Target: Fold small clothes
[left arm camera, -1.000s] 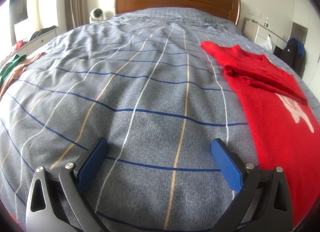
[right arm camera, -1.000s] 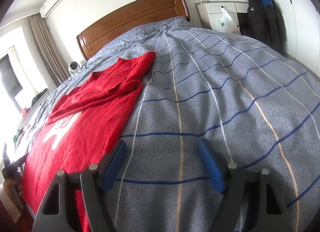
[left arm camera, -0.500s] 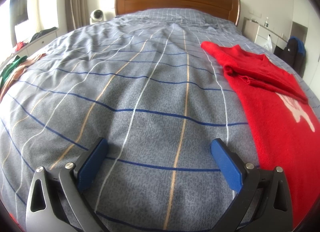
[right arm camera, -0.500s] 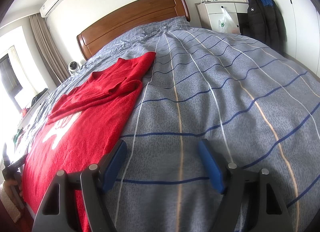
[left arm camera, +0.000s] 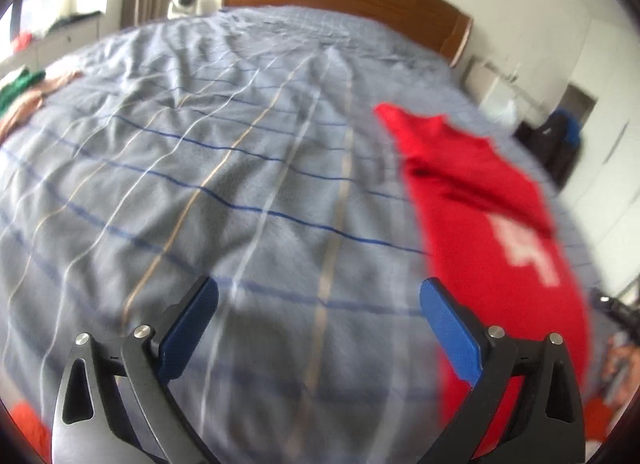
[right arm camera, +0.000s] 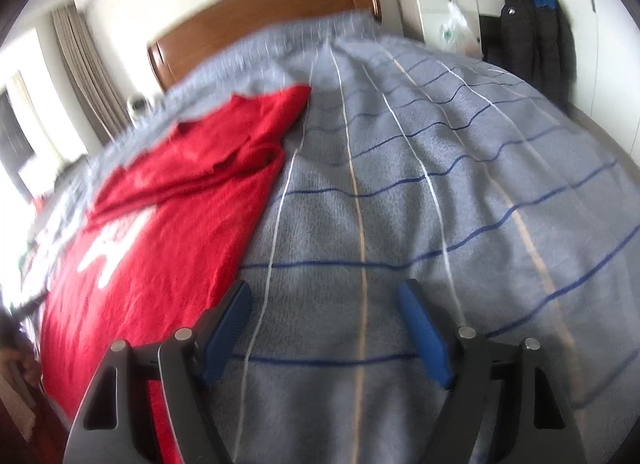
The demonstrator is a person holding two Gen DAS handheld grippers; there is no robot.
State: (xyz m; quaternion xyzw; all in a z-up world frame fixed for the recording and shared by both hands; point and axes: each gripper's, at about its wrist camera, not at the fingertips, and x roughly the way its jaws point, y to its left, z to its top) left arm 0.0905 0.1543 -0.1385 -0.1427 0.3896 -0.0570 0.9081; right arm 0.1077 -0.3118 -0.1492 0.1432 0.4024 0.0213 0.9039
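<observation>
Right now both grippers hang over the bed (left arm camera: 248, 192) with nothing between their blue pads: the left gripper (left arm camera: 319, 312) has its jaws spread wide above bare grey checked cover, and the right gripper (right arm camera: 324, 316) has its jaws wide apart too. Between the two lies the red sweater (right arm camera: 160, 232), flat on the cover with one sleeve folded across its chest and a white print showing; in the left wrist view it lies just right of the right-hand pad (left arm camera: 448, 328), though both views are blurred
</observation>
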